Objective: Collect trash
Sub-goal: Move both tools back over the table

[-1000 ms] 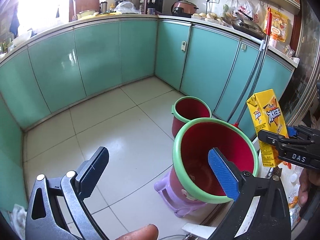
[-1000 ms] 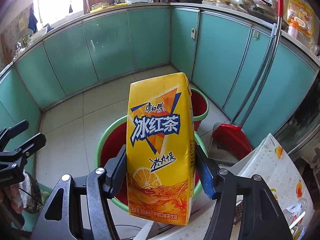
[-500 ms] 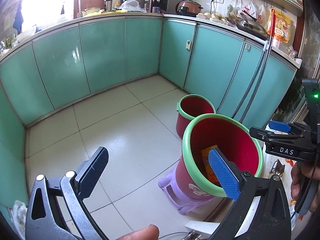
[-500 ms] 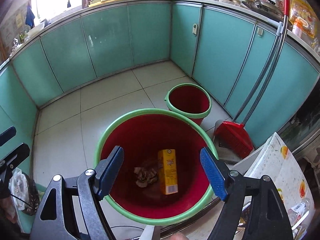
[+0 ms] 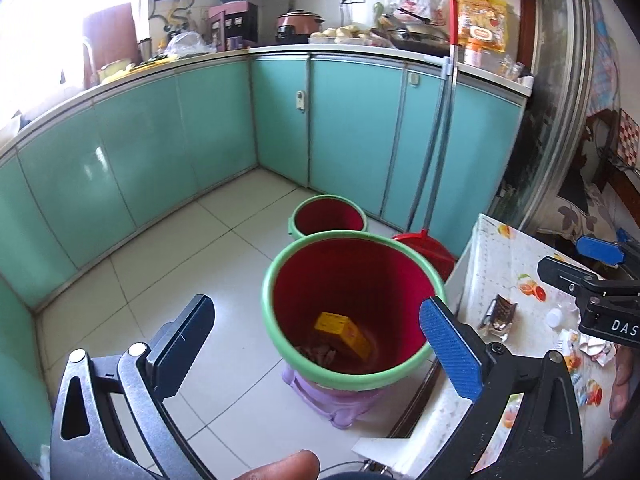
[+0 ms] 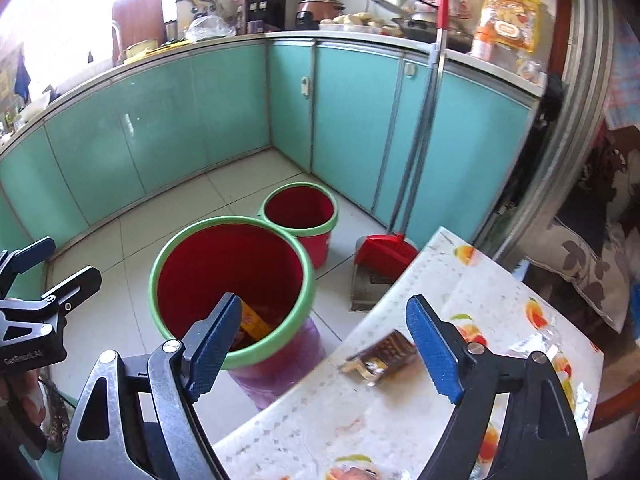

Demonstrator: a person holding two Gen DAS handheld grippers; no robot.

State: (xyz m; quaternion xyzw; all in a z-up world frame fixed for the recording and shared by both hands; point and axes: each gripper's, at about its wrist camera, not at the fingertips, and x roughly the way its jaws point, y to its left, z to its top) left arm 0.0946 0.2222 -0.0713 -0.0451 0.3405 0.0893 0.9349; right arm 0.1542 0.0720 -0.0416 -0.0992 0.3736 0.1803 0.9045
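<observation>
The yellow drink carton (image 5: 342, 334) lies tilted on its side at the bottom of the large red bin (image 5: 352, 376), which has a green rim and stands on a purple stool (image 5: 340, 404). Beside the carton, crumpled scraps (image 5: 320, 354) sit on the bin floor. In the right wrist view only an orange-yellow corner of the carton (image 6: 254, 322) shows past the near claw finger.

The left claw (image 5: 316, 344) is released, its jaws spread wide and holding nothing, above the bin's near rim. The right claw (image 6: 324, 344) is also released and empty, reaching over the worktop edge.

On the worktop (image 6: 460, 280), covered in a white cloth printed with fruit, a torn brown wrapper (image 6: 384, 356) lies just beyond the right claw's fingers; crumpled white wrappers (image 5: 588, 344) lie further right.

A smaller red bin (image 6: 300, 216) stands on the pale tiled floor (image 5: 160, 252) behind the large one, touching its rim in view. A red dustpan (image 6: 380, 252) with a long handle leans against teal cabinets (image 5: 160, 140) that line the kitchen's left and far walls.
</observation>
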